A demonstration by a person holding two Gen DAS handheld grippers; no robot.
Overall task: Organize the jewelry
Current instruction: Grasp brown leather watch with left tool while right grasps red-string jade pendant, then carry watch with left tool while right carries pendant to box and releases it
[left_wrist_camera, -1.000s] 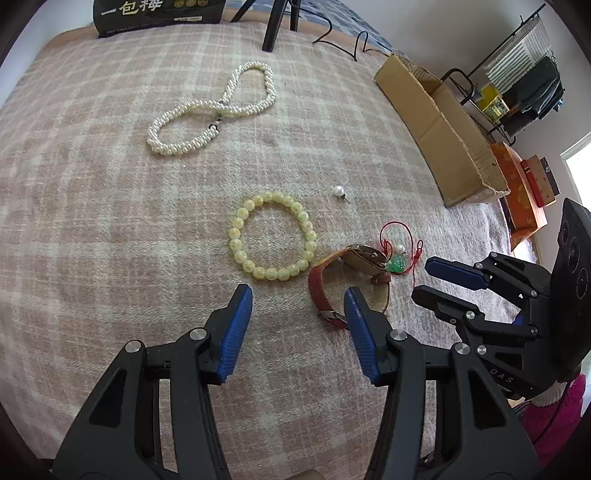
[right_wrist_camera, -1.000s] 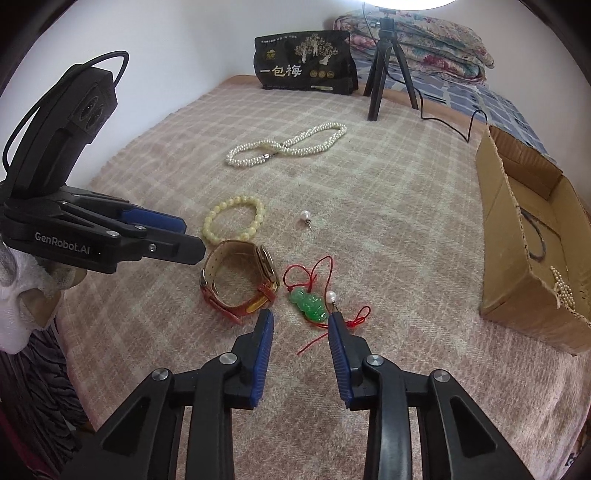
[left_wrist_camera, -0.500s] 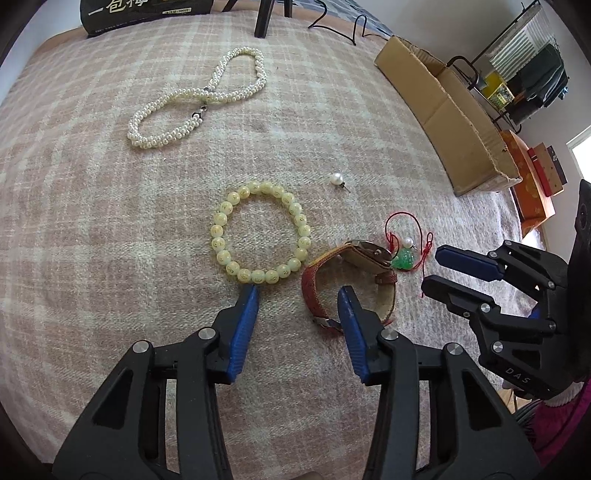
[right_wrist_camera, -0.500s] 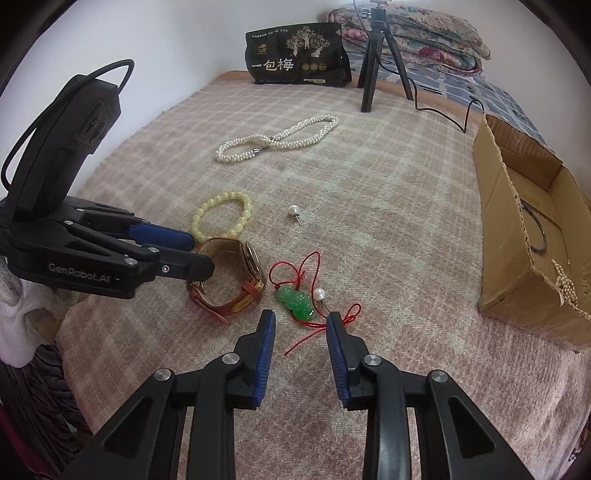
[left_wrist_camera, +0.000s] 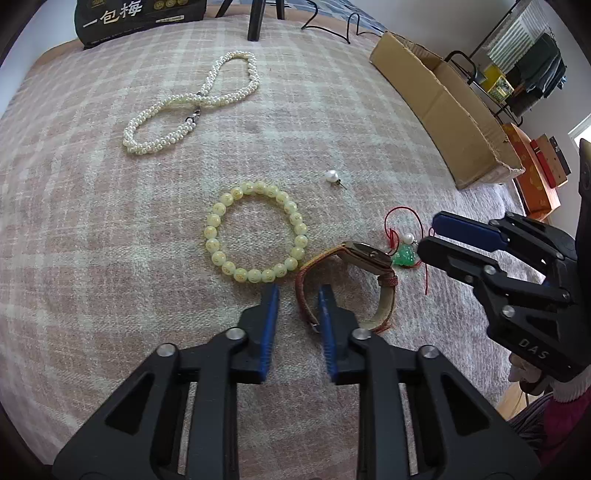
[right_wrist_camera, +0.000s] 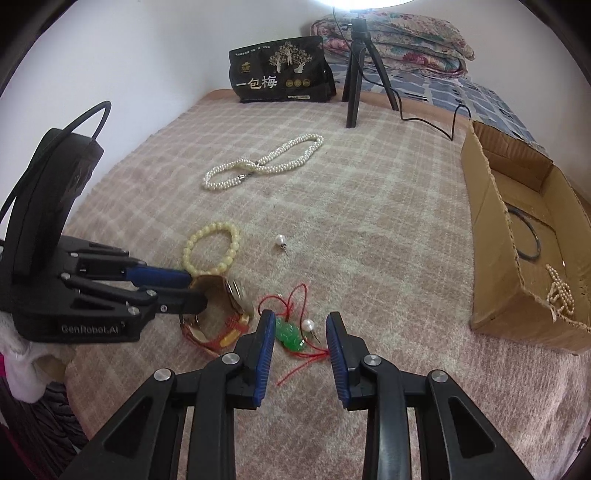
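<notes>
A watch point(left_wrist_camera: 369, 254) with a red-brown strap lies on the plaid blanket point(left_wrist_camera: 92, 240). My left gripper point(left_wrist_camera: 298, 295) points down at it. Its jaws are closing with the strap's near loop between them, and a gap still shows on both sides. In the right wrist view the left gripper point(right_wrist_camera: 197, 286) reaches the watch point(right_wrist_camera: 221, 295) from the left. My right gripper point(right_wrist_camera: 300, 319) stands open astride a green pendant on red cord point(right_wrist_camera: 288, 332), without touching it. A yellow bead bracelet point(left_wrist_camera: 212, 243), a pearl stud point(left_wrist_camera: 332, 176) and a pearl necklace point(left_wrist_camera: 166, 103) lie farther off.
A cardboard box point(right_wrist_camera: 491, 240) at the right holds a dark bangle point(right_wrist_camera: 532, 236) and a pearl strand point(right_wrist_camera: 561, 291). A black bag point(right_wrist_camera: 280, 77), a tripod point(right_wrist_camera: 354, 74) with its cable, and folded quilts point(right_wrist_camera: 406, 29) stand at the far end.
The left gripper's jaws have narrowed a lot and now straddle the watch strap. The right gripper has edged forward, so the green pendant lies between its fingers.
</notes>
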